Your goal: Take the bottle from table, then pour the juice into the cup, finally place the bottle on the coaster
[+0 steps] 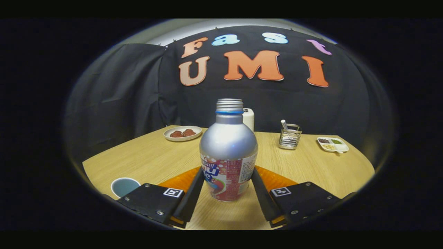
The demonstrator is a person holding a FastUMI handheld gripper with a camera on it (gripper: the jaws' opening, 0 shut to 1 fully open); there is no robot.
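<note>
Gripping the rigid, slick silver aluminium bottle [228, 155] low on its labelled belly, the gripper [226, 181] looks clamped on both sides; probably light, dent-prone.

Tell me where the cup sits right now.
In the gripper view, the cup stands on the table just outside the left finger, beside the orange coaster, left of the bottle.

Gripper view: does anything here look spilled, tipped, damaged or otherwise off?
Nothing stands out. The bottle stands upright and uncapped between the fingers of the gripper, which press its two sides. The wooden table shows no spill. The cup and the orange coaster sit flat, as do the dishes beyond.
</note>
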